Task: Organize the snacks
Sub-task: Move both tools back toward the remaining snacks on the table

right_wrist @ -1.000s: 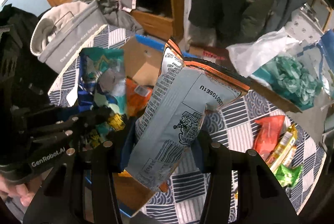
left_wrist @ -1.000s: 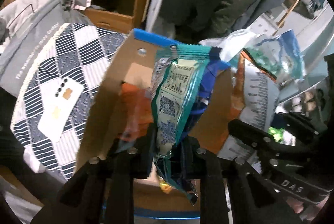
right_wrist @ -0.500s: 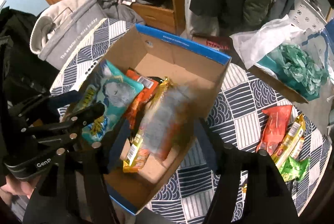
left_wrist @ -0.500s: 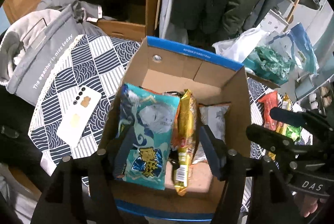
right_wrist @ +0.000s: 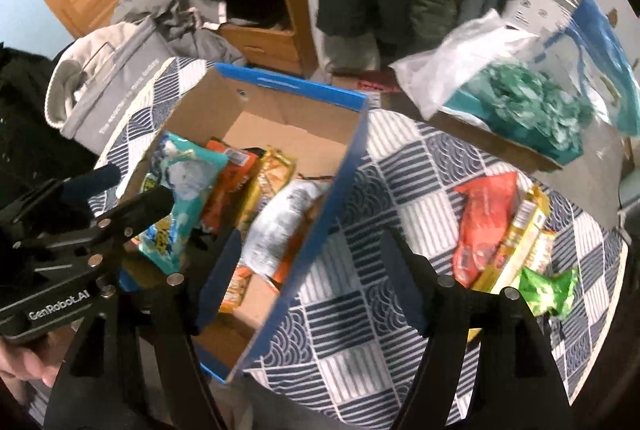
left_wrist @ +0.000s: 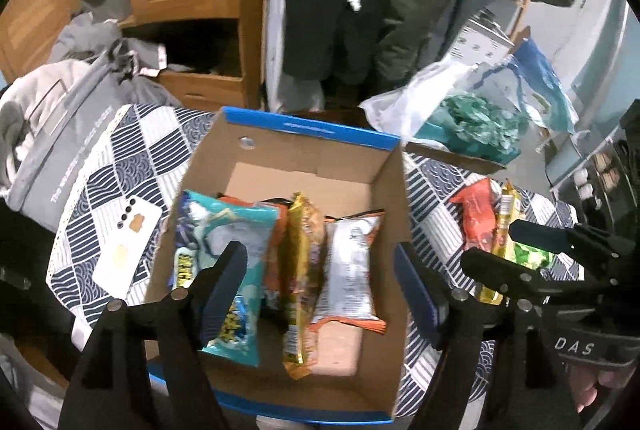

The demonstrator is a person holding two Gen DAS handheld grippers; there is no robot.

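Left claw (left_wrist: 320,282): jaws wide apart, just opened further, nothing between them; it hangs above the box.
Right claw (right_wrist: 310,270): jaws spread too, just opened further, empty; it hangs over the right wall of the box and the cloth beside it.
Box: open brown cardboard box with blue rim (left_wrist: 308,131), standing on the counter covered by a navy-and-white patterned cloth (right_wrist: 400,189).
In the box: teal glossy snack bag (left_wrist: 228,230) at the left, an orange packet (right_wrist: 228,181) beside it, a long yellow foil packet (left_wrist: 300,270) in the middle, and a silver-white bag with orange edges (left_wrist: 348,266) at the right. All lie side by side on the floor of the box, below the left claw.
Outside the box: red foil packet (right_wrist: 484,226), narrow yellow bars (right_wrist: 520,242) and a bright green wrapper (right_wrist: 548,286) lie together on the cloth, well to the right of the right claw.
Beside the box: white phone, back up (left_wrist: 128,242), on the cloth at the left.
Hard to make out: the orange packet is mostly covered by its neighbours; the left claw's fingers hide the lower part of the teal bag; print on the packets is too blurred to read.
Cut off: only fingertips of the person's hands show at the picture edges.
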